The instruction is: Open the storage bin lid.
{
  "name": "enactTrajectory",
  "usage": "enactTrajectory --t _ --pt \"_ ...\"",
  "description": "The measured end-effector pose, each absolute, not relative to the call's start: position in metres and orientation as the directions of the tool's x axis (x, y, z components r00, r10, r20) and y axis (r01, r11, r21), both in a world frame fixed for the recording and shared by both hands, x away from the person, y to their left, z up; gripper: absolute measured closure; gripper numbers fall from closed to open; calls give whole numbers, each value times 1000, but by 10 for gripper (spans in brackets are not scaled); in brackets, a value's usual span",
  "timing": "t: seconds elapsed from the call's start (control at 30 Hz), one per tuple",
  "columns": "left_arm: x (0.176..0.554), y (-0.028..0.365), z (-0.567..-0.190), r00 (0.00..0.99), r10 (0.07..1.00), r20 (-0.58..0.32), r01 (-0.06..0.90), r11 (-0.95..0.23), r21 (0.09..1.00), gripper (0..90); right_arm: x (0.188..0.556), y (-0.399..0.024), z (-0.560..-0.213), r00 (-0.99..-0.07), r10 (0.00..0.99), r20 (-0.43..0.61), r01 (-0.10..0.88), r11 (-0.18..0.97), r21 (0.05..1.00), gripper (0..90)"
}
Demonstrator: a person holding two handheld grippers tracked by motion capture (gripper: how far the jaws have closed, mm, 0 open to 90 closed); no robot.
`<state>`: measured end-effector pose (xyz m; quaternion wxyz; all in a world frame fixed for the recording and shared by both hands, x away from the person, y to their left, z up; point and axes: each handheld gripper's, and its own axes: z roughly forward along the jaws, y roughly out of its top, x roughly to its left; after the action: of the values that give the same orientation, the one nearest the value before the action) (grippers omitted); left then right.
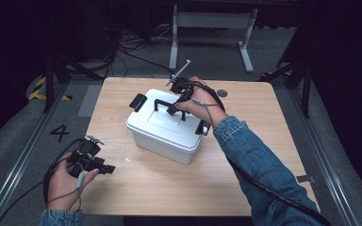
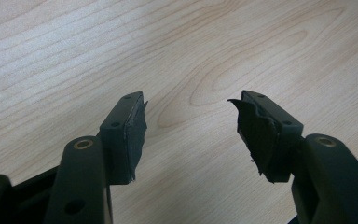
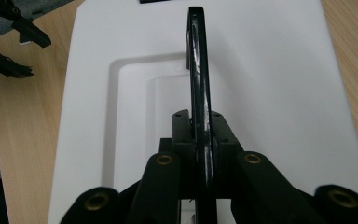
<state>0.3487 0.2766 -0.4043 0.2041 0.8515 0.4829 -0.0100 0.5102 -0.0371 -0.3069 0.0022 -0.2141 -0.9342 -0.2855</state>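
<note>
Pinching the black handle of the white box, right gripper pressed tight on it above the lid's middle. Left gripper spread wide, holding nothing, over bare worktop well left of the box, nearer the front edge.

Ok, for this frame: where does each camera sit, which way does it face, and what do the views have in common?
High view: above the person's side, looking forward and down on the table; both forearms, the left gripper and the right gripper show.
Left gripper view: on the left gripper, facing down at bare tabletop between open jaws.
Right gripper view: on the right gripper, looking along the black handle clamped in its jaws, over the white lid.
Shared: high and right gripper views both show the white box, its handle and the left gripper.
</note>
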Motion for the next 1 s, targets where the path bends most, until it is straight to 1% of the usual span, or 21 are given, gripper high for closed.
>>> enactTrajectory --t 0.57,1.0 --pt "349 277 -404 534 818 -214 826 -450 338 431 507 -38 -280 -916 390 92 370 735 569 840" --pt "351 275 -405 535 817 -215 826 -453 334 431 503 -60 -258 -910 408 75 370 716 593 840"
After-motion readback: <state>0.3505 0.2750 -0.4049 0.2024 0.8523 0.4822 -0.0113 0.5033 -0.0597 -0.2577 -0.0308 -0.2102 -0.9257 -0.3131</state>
